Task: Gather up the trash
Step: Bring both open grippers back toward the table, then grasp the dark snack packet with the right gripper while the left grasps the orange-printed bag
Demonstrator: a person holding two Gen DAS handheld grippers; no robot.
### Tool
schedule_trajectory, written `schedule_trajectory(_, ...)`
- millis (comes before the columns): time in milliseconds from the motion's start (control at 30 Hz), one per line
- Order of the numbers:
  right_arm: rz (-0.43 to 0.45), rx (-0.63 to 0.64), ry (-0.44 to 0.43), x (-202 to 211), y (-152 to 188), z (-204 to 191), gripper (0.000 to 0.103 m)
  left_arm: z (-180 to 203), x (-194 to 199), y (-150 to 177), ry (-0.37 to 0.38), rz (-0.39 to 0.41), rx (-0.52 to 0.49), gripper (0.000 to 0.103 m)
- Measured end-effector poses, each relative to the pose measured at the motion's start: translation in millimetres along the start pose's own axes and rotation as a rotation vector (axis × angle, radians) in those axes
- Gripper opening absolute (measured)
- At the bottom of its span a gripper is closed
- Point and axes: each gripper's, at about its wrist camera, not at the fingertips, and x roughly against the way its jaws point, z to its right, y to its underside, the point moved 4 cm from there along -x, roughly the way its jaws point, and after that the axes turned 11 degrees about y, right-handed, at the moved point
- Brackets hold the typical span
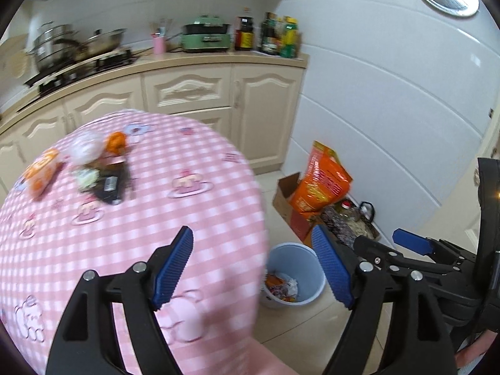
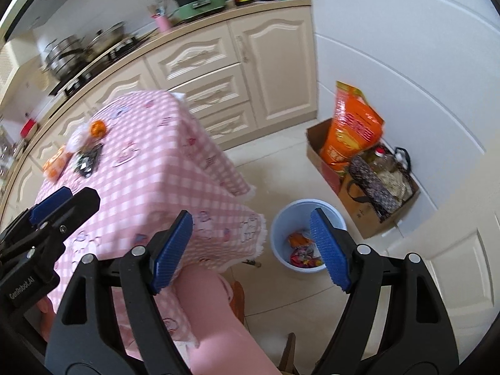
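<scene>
The trash I am collecting sits in two places. A loose heap of wrappers (image 1: 100,172) lies on the far part of the pink checked tablecloth (image 1: 156,206): an orange packet (image 1: 42,172) at the left, a white crumpled bag (image 1: 84,148), a small orange lump (image 1: 116,142) and a dark flat wrapper (image 1: 111,184) (all blurred, so I cannot read any labels). More bright wrappers (image 2: 304,250) already lie at the bottom of a pale blue bin (image 2: 281,228) standing on the tiled floor just beside the table's corner.

My left gripper (image 1: 253,265) is held above the near edge of the table with its jaws spread wide; nothing sits between its blue ribbed pads (image 1: 173,268) and they touch nothing. My right gripper (image 2: 250,247) is likewise wide apart and empty, hanging over the gap between the table's hanging cloth and the bin, one pad (image 2: 328,247) lying in line with the bin's opening. Each gripper shows at the edge of the other's view, so they are side by side.

Behind the bin, against the white panelled wall, a cardboard box (image 2: 315,147) holds a tall orange bag (image 2: 353,128). Beyond the table runs a cream kitchen counter (image 1: 187,56) carrying steel pots (image 1: 53,47), a green cooker (image 1: 206,37) and dark bottles (image 1: 268,34).
</scene>
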Motion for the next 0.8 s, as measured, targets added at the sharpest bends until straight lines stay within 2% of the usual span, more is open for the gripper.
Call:
schedule_trajectory(400,-0.019,0.169,-0.105,-9.0,-10.8,-97.3,0.084,-95.3,42.4,8.8,-0.158,0.046,0.153,0.078)
schedule_trajectory(800,-0.006,0.347,-0.291,-29.9,-33.0,-208.7,0.084,-189.3,61.5,15.1,-0.283,0.052,0.311,0.078)
